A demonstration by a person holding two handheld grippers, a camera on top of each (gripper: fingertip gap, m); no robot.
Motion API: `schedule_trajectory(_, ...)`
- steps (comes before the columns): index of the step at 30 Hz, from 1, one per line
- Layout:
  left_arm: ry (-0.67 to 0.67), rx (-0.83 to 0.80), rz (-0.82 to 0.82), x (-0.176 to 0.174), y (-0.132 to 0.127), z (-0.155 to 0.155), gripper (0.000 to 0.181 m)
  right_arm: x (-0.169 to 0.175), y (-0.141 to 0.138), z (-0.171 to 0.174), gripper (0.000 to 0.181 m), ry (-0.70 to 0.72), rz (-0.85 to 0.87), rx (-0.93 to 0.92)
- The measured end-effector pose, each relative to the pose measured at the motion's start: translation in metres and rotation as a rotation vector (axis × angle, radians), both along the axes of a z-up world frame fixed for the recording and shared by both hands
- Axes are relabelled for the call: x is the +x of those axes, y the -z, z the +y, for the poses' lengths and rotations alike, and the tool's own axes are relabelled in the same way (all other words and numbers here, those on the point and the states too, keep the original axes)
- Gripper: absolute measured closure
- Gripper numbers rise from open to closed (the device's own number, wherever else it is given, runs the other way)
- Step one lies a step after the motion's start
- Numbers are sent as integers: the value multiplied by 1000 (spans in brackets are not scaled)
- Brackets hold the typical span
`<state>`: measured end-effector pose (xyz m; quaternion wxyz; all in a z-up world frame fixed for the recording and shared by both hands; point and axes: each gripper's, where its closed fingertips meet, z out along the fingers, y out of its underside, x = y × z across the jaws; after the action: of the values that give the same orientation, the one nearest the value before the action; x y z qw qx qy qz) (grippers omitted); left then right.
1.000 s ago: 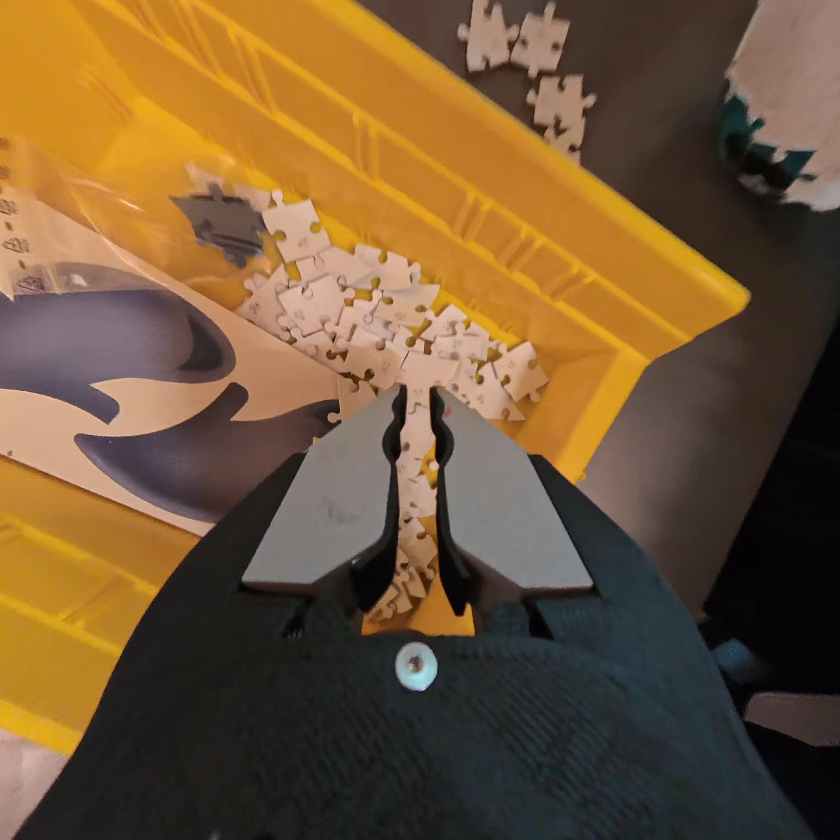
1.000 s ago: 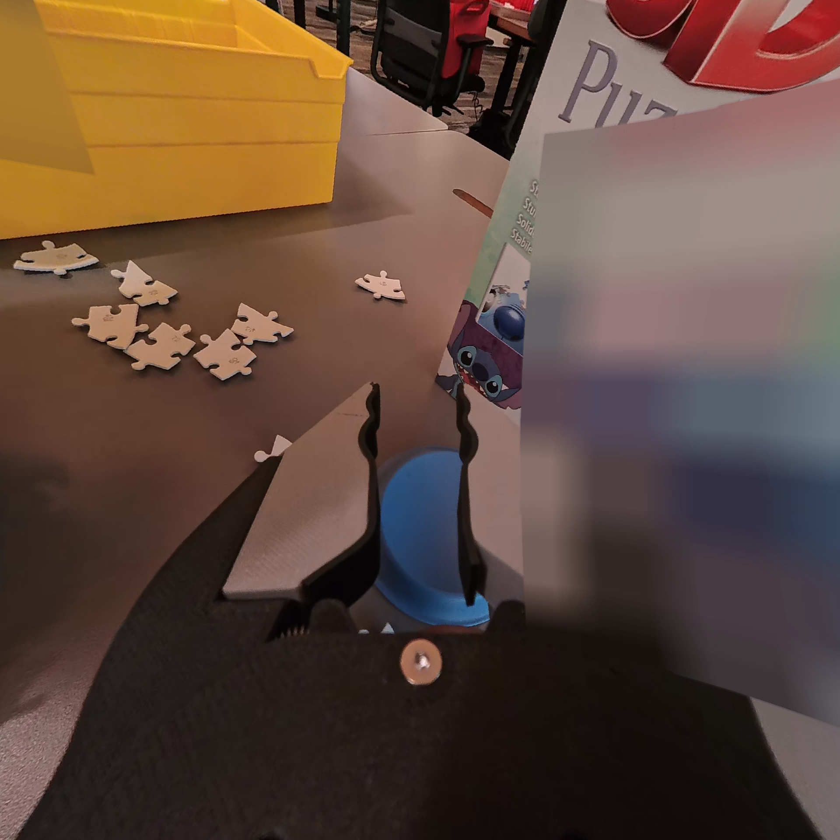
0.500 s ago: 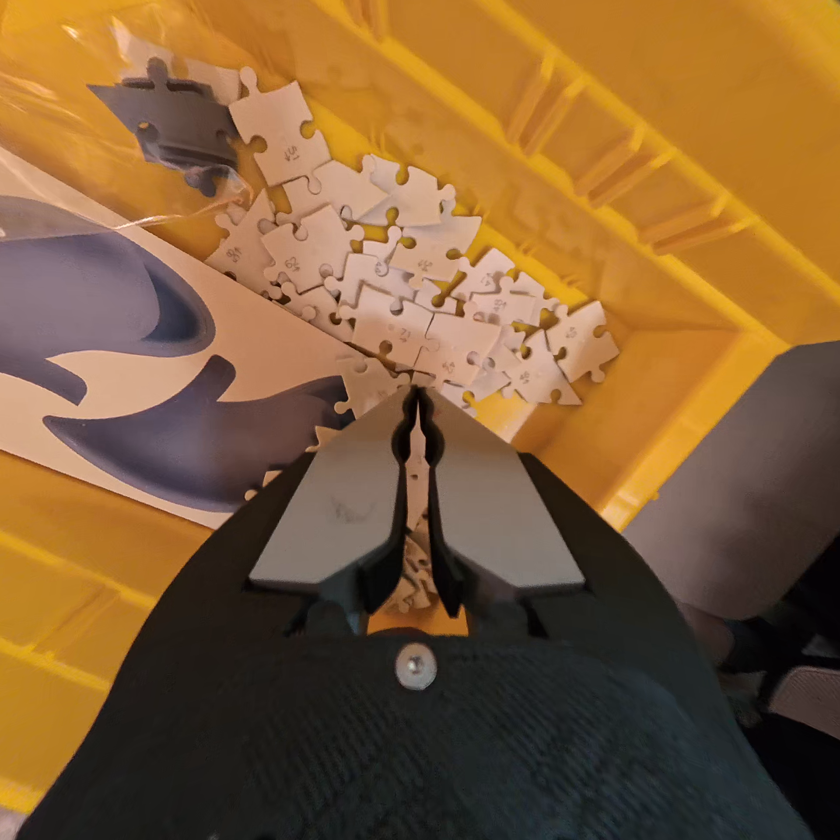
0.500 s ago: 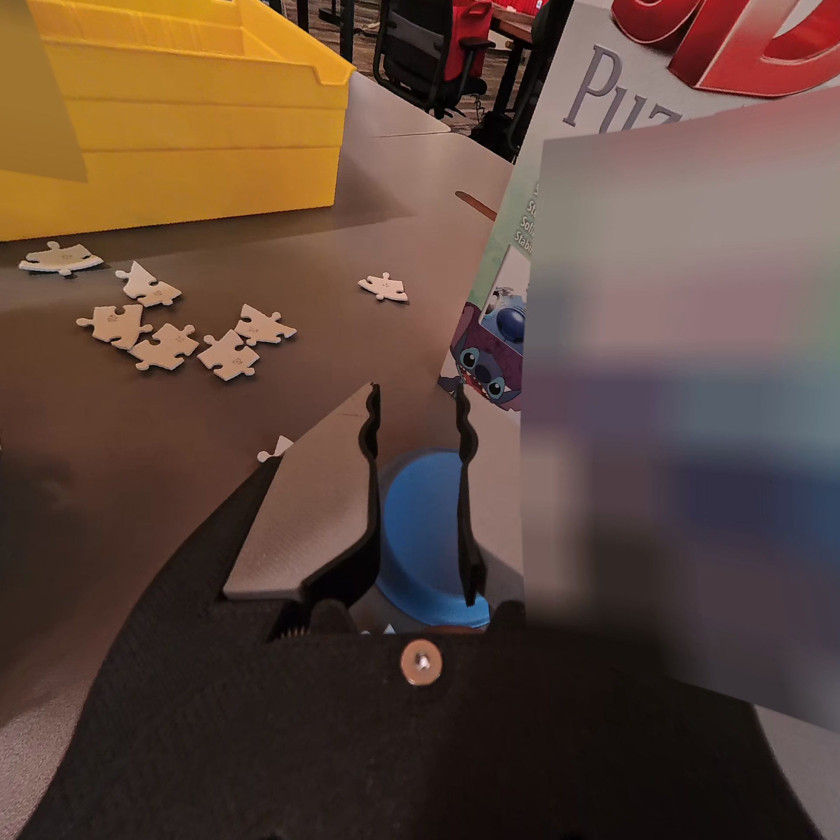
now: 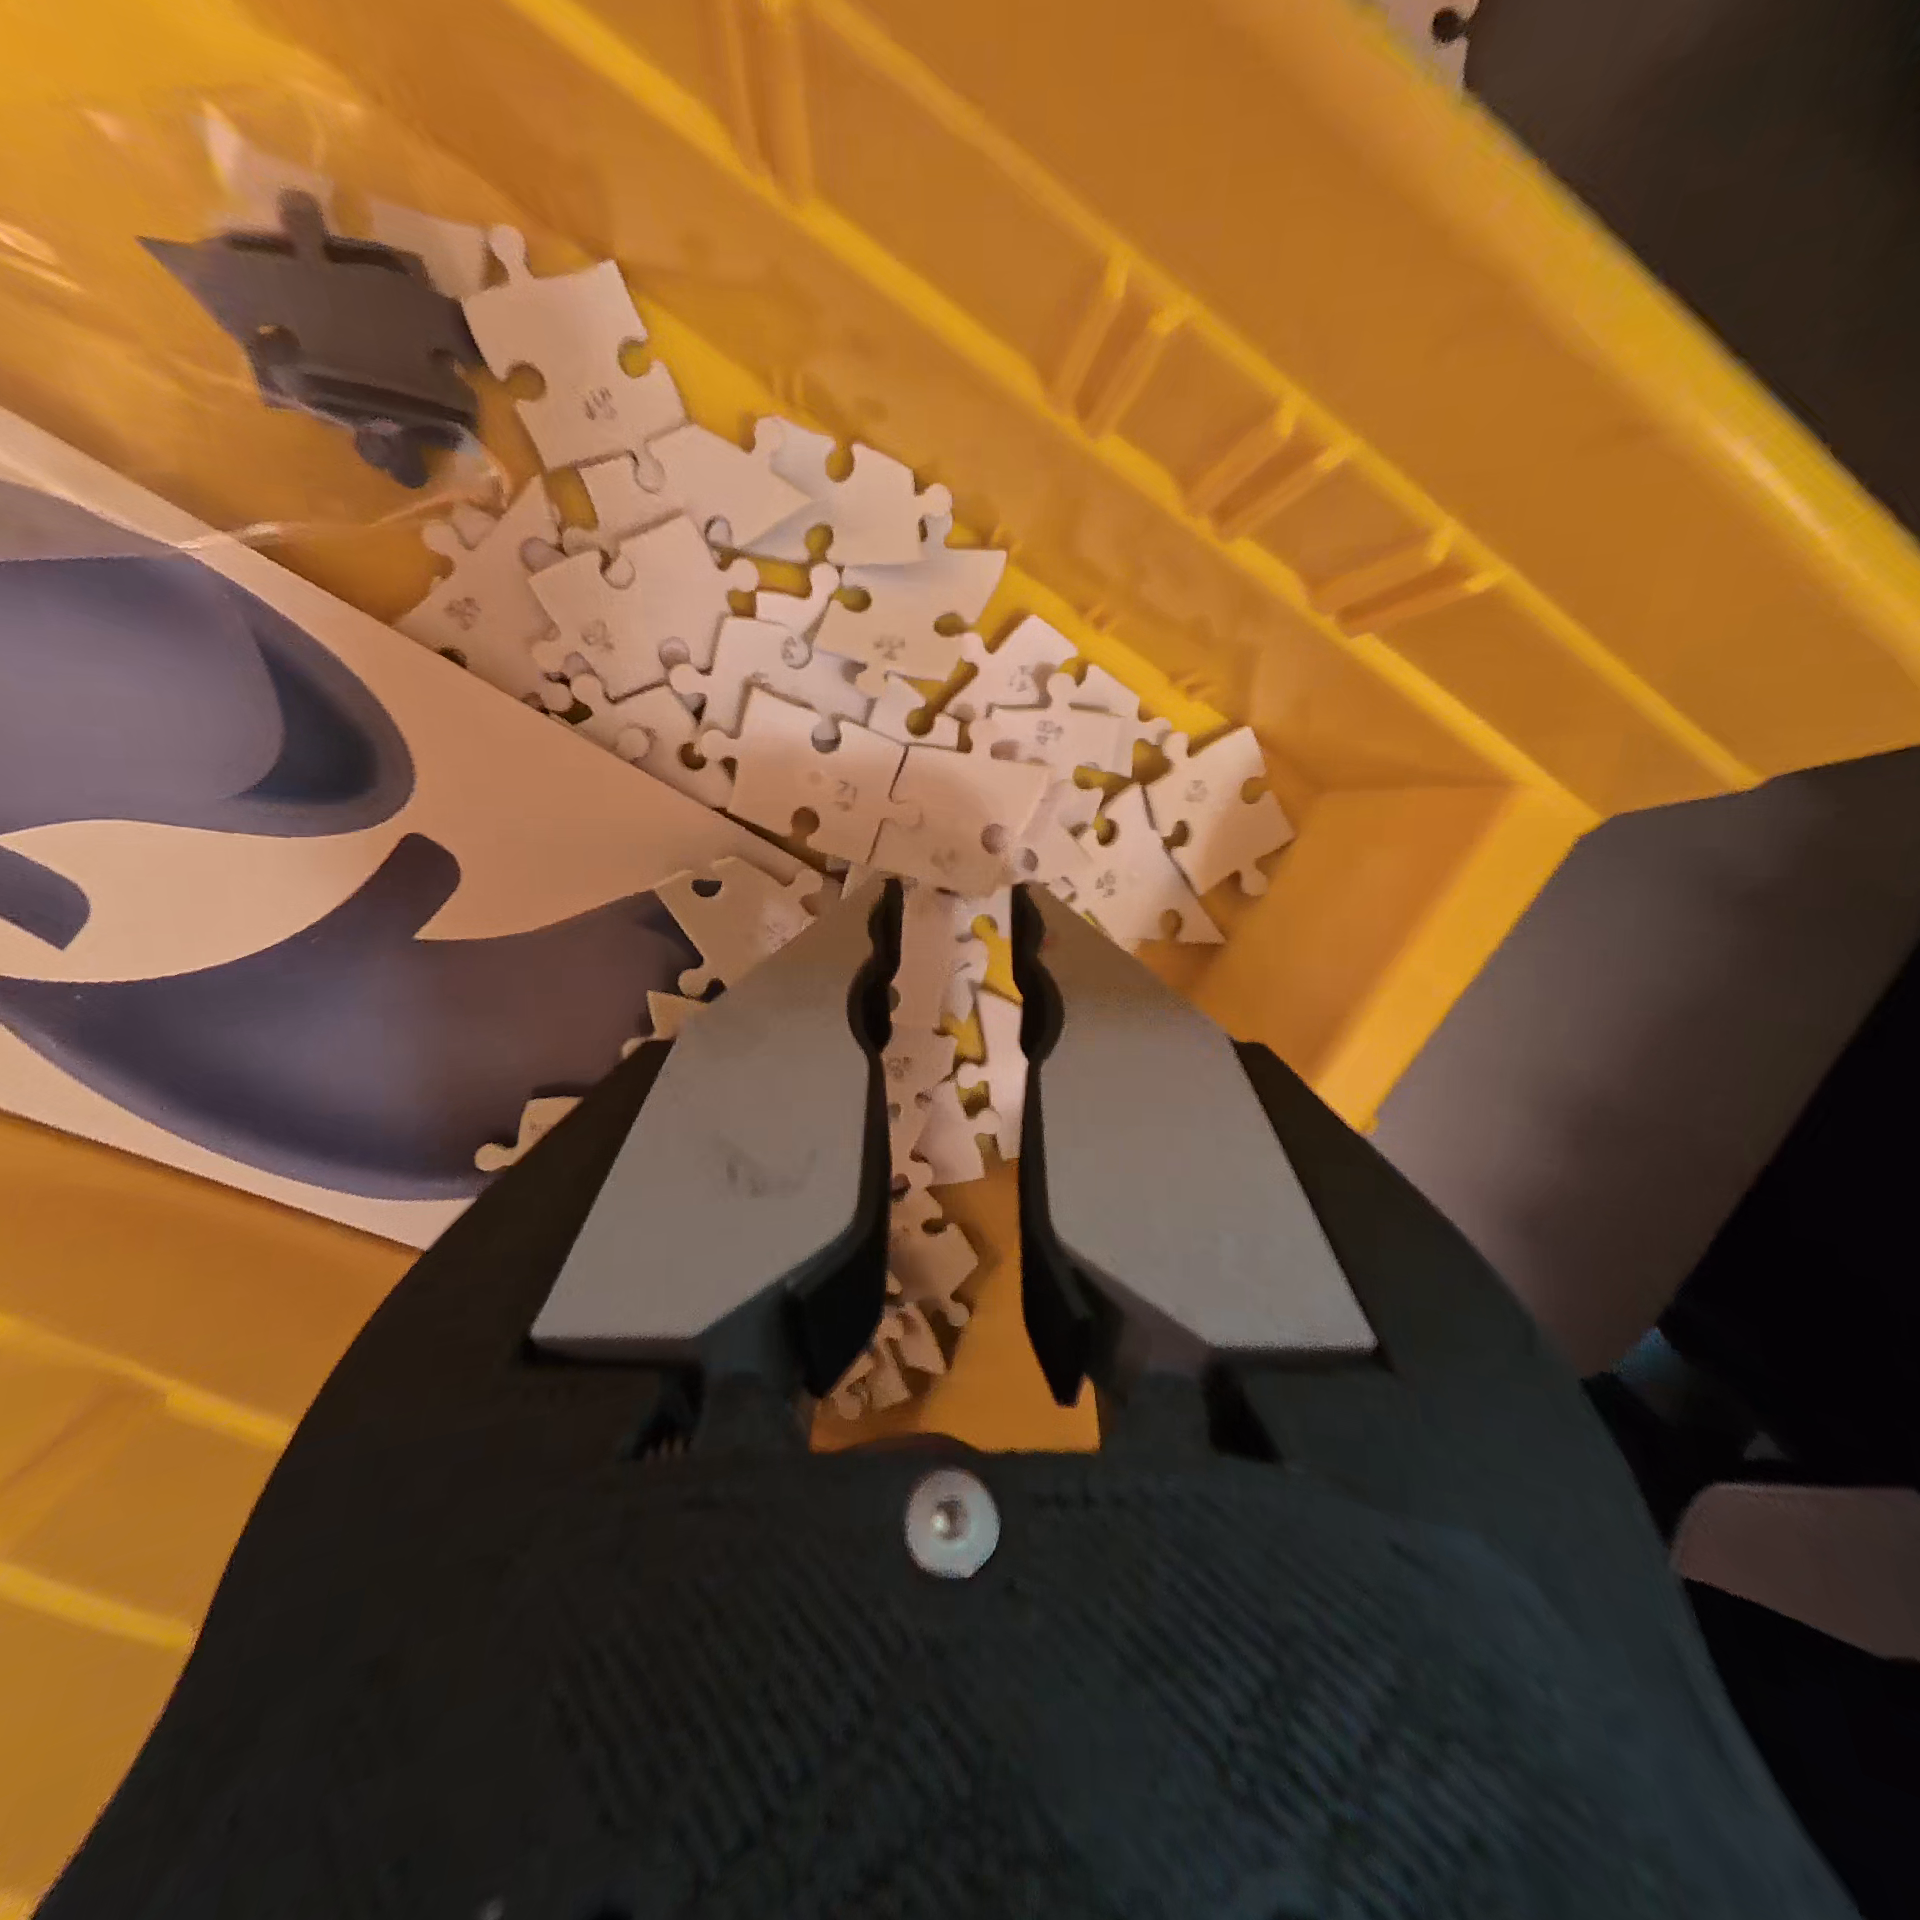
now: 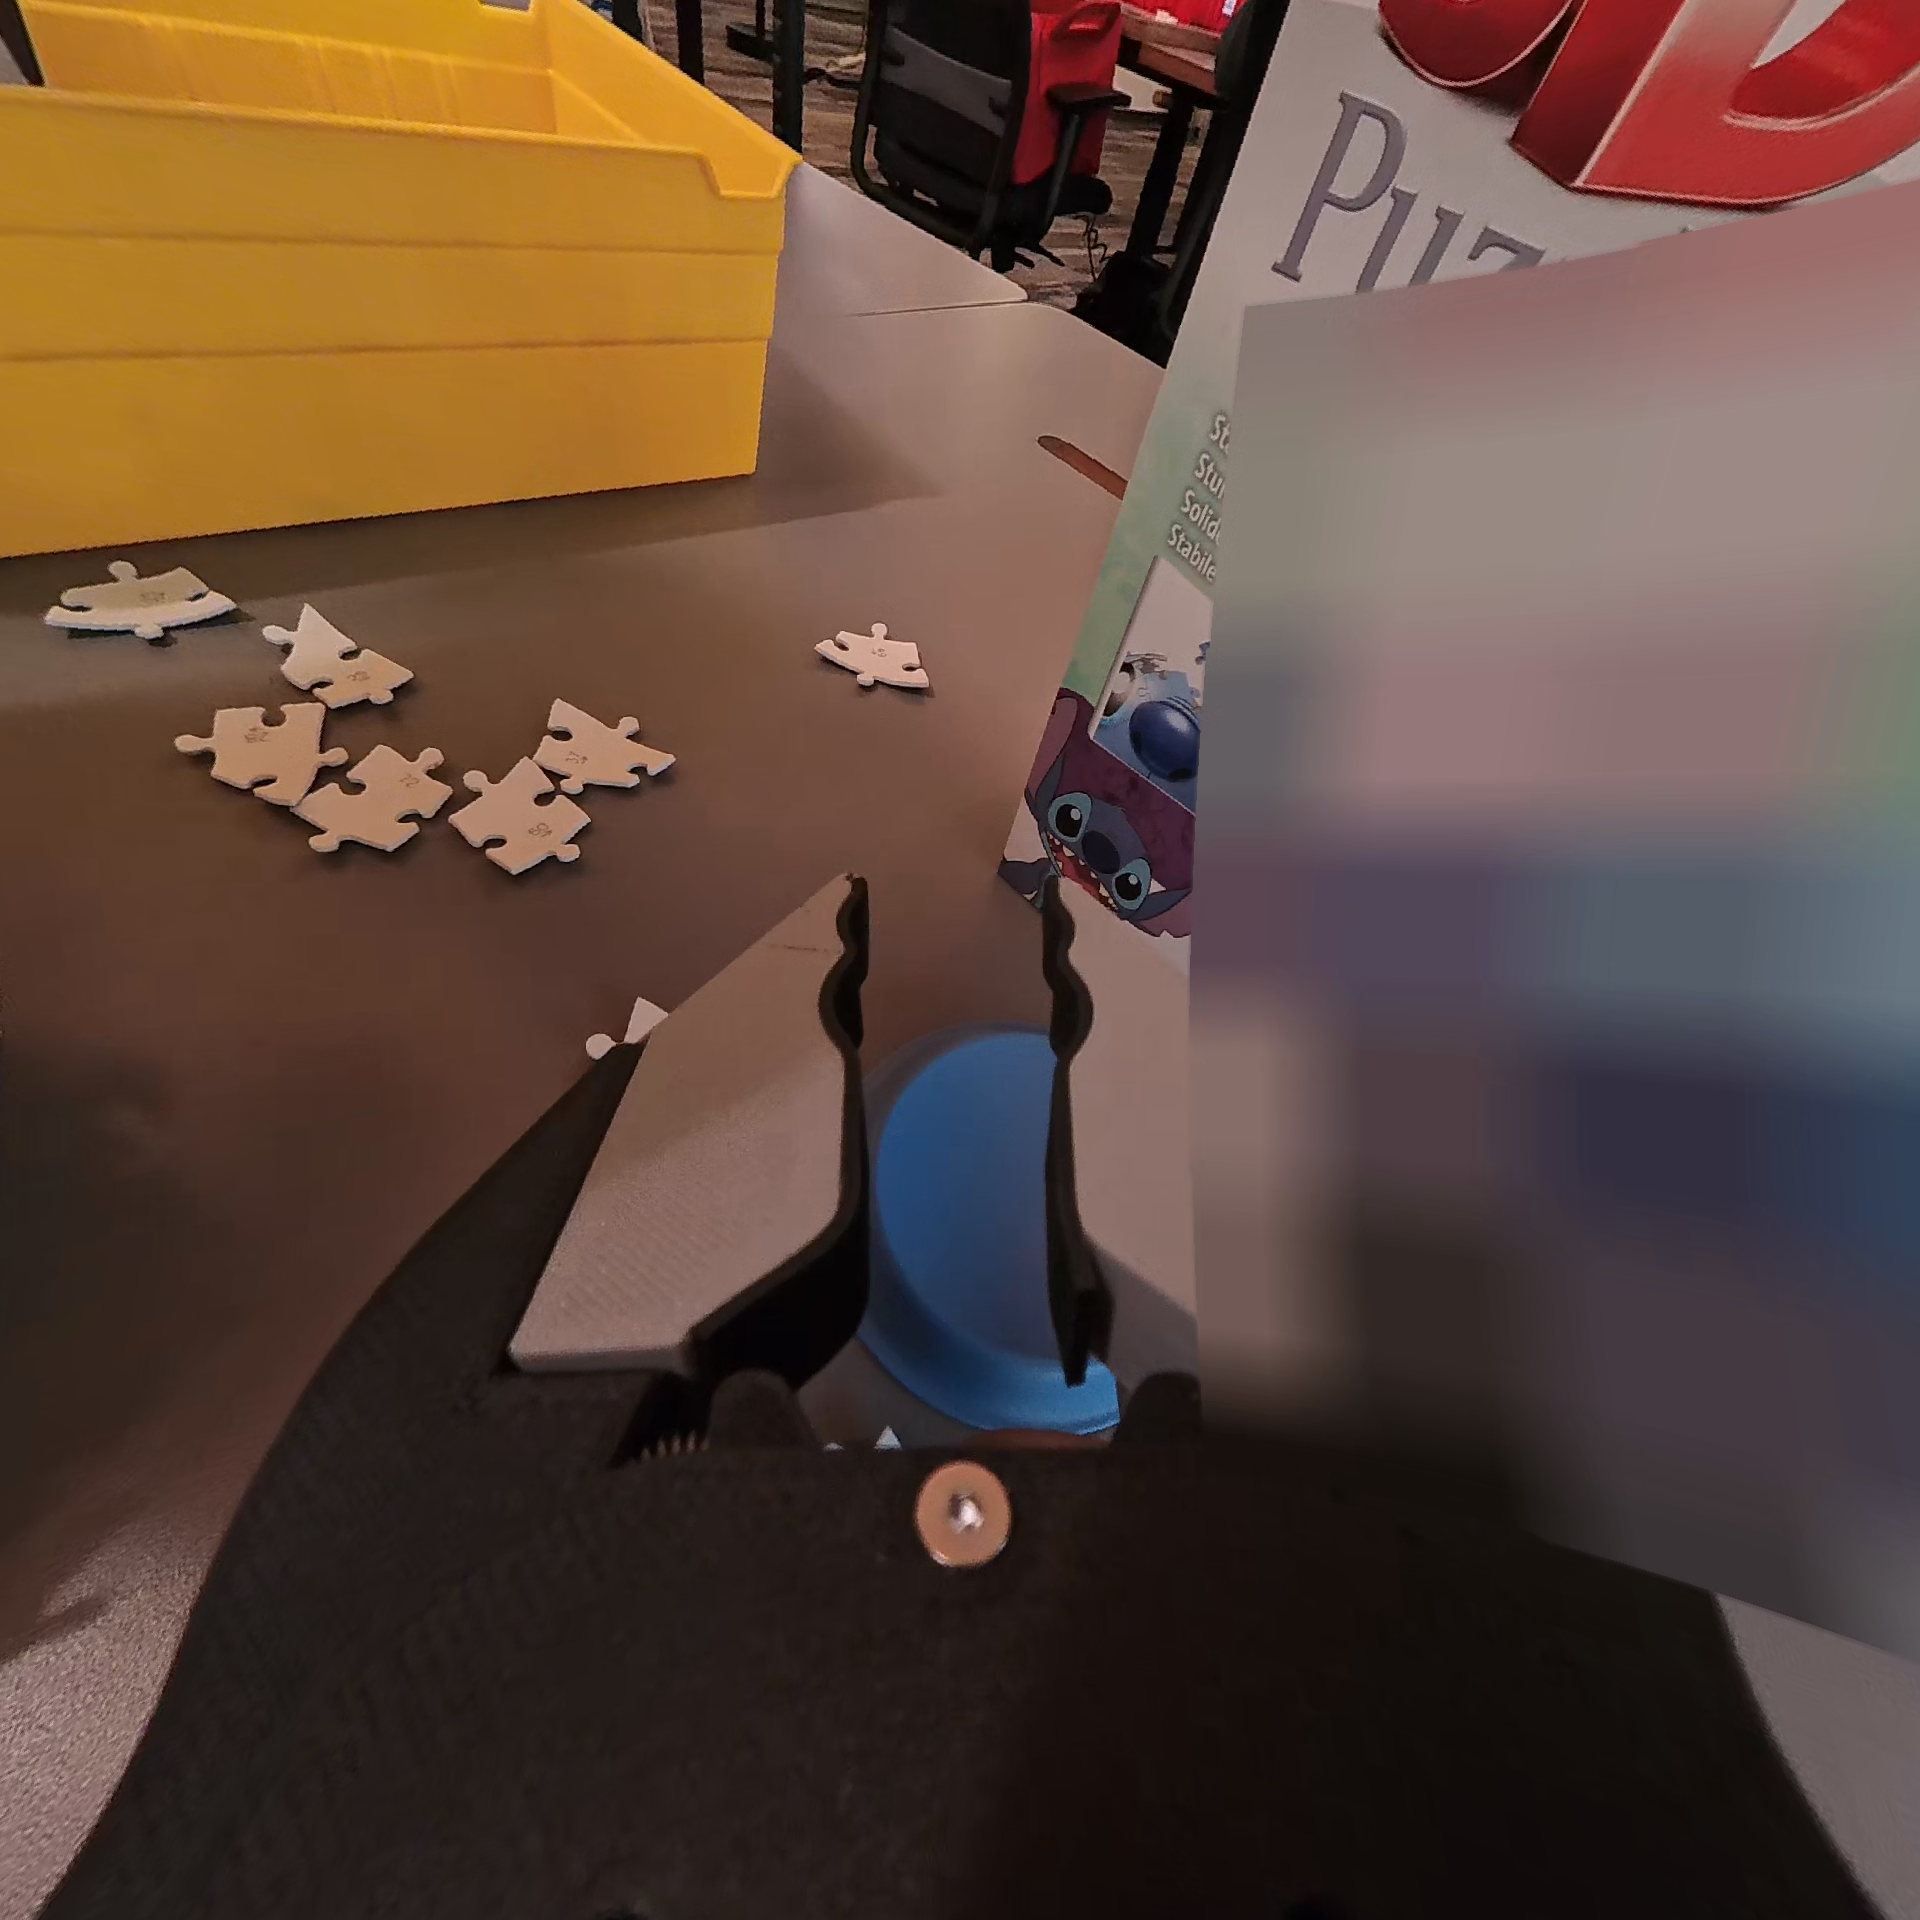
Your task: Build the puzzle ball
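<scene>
- Parted by a narrow gap, the jaws of my left gripper (image 5: 951, 904) hung tips-down in a corner of the yellow bin (image 5: 1195, 343), with nothing caught between them.
- Just under and beyond those tips lay the heap of white puzzle pieces (image 5: 831, 686), overlapping one another, pale backs up, each with a small printed mark.
- To the left of the heap a printed sheet (image 5: 239, 831) with dark blue shapes lay flat on the bin floor, its edge tucked against the pieces; farther back sat a dark grey piece (image 5: 332, 322) under what looked like clear film, though blur made that hard to judge.
- My right gripper (image 6: 951, 904) stood moderately open and empty, low over a blue round part (image 6: 966, 1226) that showed between its fingers; whether it touched that part I could not tell.
- Ahead and left of it, loose pieces (image 6: 384, 758) were scattered on the grey table (image 6: 623, 966), one lone piece (image 6: 873, 657) lying apart from the rest.
- Close on the right stood the puzzle box (image 6: 1143, 727), and farther off the same yellow bin.
- I judged the step to be fetching a piece from the bin, with the build hardly begun: no assembled ball showed in either view.
- Next I needed to settle the left tips on the edge of a single top piece and close gently, since the flat, overlapping pieces could easily slide or come up in pairs.
</scene>
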<state>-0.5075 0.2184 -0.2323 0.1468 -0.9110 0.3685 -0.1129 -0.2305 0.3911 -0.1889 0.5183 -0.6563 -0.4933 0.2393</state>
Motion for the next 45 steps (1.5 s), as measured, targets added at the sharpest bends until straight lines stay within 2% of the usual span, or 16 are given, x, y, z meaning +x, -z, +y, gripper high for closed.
schedule_trajectory(1,3,-15,23,-2,5,-2,159,0,0,0,151,0,1,1)
schedule_trajectory(5,-17,-4,48,-5,9,3,163,0,0,0,151,2,0,0)
schedule_trajectory(7,-31,21,79,-11,10,9,178,0,0,1,151,3,1,0)
schedule_trajectory(16,-124,106,110,-30,6,30,180,0,0,1,151,5,-1,1)
schedule_trajectory(19,-152,138,154,-37,6,36,170,0,0,1,151,5,-2,2)
schedule_trajectory(22,-139,150,130,-31,3,36,168,0,0,1,151,4,-2,2)
schedule_trajectory(26,-84,107,-10,-11,-7,23,163,1,0,1,151,4,-1,1)
schedule_trajectory(32,-25,67,-132,8,-14,14,159,0,0,1,151,4,-3,2)
schedule_trajectory(38,39,42,-43,19,5,9,156,1,0,1,151,5,-2,2)
schedule_trajectory(45,-5,81,10,6,6,19,153,0,0,1,151,5,-3,2)
